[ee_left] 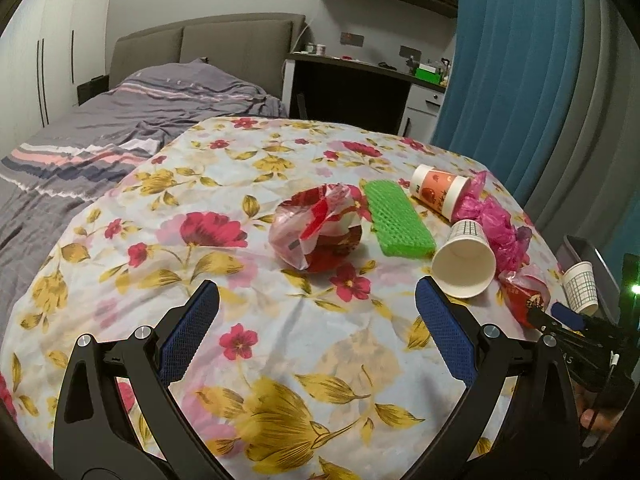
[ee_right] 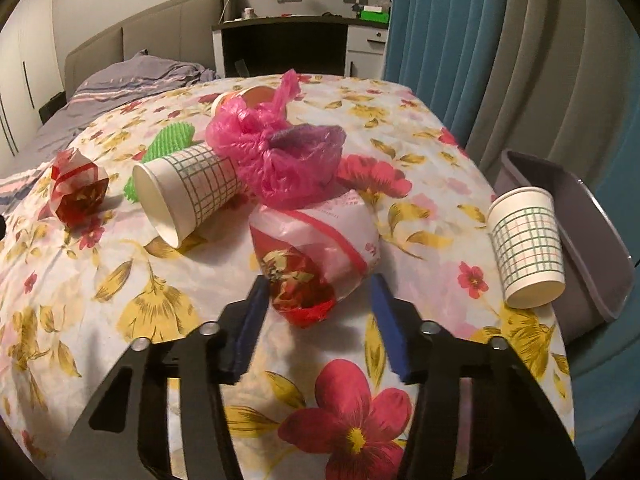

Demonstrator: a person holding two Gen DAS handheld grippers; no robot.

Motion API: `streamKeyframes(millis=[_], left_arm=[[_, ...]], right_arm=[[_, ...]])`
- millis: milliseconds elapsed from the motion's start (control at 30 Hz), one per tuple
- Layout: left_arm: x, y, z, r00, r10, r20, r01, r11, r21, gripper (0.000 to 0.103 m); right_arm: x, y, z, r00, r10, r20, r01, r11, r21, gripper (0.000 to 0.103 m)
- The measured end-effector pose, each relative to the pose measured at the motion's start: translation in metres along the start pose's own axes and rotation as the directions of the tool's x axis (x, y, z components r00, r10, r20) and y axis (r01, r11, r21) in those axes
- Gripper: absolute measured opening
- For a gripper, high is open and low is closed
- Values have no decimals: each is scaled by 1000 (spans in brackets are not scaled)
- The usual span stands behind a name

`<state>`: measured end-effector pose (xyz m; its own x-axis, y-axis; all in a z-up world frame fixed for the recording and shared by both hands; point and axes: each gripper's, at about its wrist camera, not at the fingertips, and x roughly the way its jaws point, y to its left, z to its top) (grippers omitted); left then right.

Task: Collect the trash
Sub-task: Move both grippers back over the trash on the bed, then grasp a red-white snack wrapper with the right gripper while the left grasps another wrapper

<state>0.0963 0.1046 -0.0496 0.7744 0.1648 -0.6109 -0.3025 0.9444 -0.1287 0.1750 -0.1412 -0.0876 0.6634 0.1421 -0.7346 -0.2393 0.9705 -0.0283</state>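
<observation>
Right wrist view shows your right gripper (ee_right: 318, 292) half-open astride the crinkled red-and-white plastic wrapper (ee_right: 316, 256), unclamped, below the crumpled pink plastic bag (ee_right: 272, 148); your left gripper (ee_left: 318, 312) gapes wide, holding nothing.

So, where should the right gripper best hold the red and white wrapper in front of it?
Probably across its crumpled red near end, coming straight forward: the red and white wrapper lies with that narrower end toward the open right gripper, whose fingers already flank it.

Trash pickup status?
Done: nothing visibly binned. In hand: right gripper open around the red-white wrapper, not closed. Left gripper open, idle. Left: two checked cups, pink bag, green mesh, other wrapper, orange cup.
</observation>
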Motion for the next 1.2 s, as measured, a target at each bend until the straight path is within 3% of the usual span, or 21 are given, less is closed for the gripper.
streamKeyframes(millis=[67,267,500,767,933,1067,1200], left_arm=[[3,-1,1,1000,-11,-8,11,1000,0,97],[11,4,3,999,-20,-28,20,1000,-9,97],[24,14,9,999,-21,-50,20,999,-29,97],[60,12,42,999,-19,-45,19,1000,12,91],[93,19,50,991,-69,-110,68,998,-18,89],[112,25,47,978,-111,-177,103,993,-50,66],[117,30,43,972,-156,-178,142,986,-86,58]], right_arm=[[1,0,-1,1000,0,-6,0,1000,-5,32],[0,-2,-3,1000,8,-3,-8,1000,-8,26],[-12,-10,-8,999,16,34,-16,1000,10,24],[-37,-24,-15,996,26,84,-31,998,53,24],[-50,-28,-18,994,34,104,-40,998,58,24],[-53,-25,-17,993,38,113,-44,998,47,24],[-54,-23,-17,992,47,118,-53,998,45,24]])
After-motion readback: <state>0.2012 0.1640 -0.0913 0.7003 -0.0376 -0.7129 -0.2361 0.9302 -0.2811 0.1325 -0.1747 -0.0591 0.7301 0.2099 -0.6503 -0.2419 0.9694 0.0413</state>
